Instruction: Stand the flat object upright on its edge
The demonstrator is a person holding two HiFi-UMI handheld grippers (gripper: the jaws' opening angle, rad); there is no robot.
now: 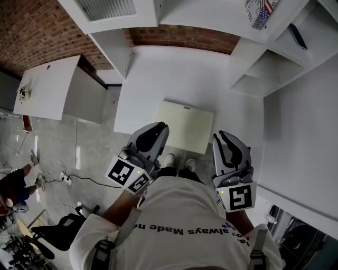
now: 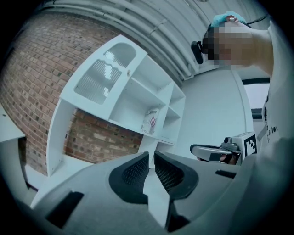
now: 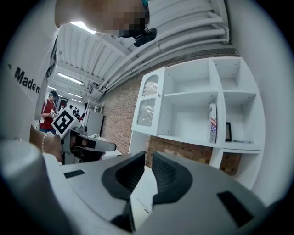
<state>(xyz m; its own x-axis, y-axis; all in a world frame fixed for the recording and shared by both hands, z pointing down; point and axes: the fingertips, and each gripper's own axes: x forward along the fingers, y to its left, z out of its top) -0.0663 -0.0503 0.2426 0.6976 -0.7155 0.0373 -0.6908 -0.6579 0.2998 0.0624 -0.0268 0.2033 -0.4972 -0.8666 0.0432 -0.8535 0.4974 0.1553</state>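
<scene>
A flat, pale cream rectangular panel (image 1: 185,125) lies face down on the white table (image 1: 174,79), near its front edge. Both grippers hover close to my chest, above the panel's near edge and clear of it. My left gripper (image 1: 160,129) is shut and empty, pointing toward the panel's near left corner. My right gripper (image 1: 221,139) is shut too, with nothing in it, just right of the panel. In the left gripper view the jaws (image 2: 151,158) meet at their tips, and the right gripper's jaws (image 3: 148,160) do the same.
A white shelf unit (image 1: 274,47) stands behind and to the right of the table, with a flag-printed book (image 1: 261,11) in one compartment. Another white table (image 1: 47,87) stands at the left. On the floor are cables, a black chair (image 1: 53,232) and a seated person (image 1: 13,184).
</scene>
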